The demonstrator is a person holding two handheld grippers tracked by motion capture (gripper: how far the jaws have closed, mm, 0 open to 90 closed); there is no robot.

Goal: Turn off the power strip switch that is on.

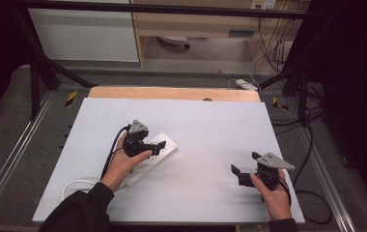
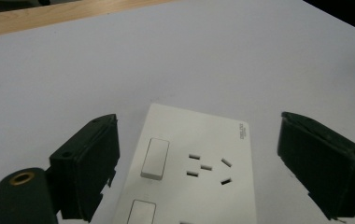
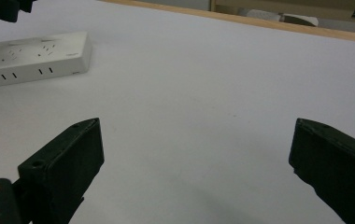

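A white power strip (image 1: pixel 168 145) lies left of centre on the white table top (image 1: pixel 210 121), its white cable (image 1: pixel 75 183) curling toward the front left edge. My left gripper (image 1: pixel 156 148) hovers over the strip's far end, open. In the left gripper view the two jaws of the left gripper (image 2: pixel 198 120) stand wide on either side of the power strip (image 2: pixel 203 140), above a rocker switch (image 2: pixel 155 158) and a socket, and touch nothing. My right gripper (image 1: pixel 245 163) rests open near the front right, over bare table. The right gripper view has the right gripper (image 3: pixel 196 123) open, with the power strip (image 3: pixel 35 58) far off.
A wooden strip (image 1: pixel 172 93) borders the table's far edge. Black frame bars (image 1: pixel 36 82) stand around it, and cables (image 1: pixel 312 193) lie on the floor to the right. In the right gripper view the left gripper's black body (image 3: pixel 3 7) hangs above the strip.
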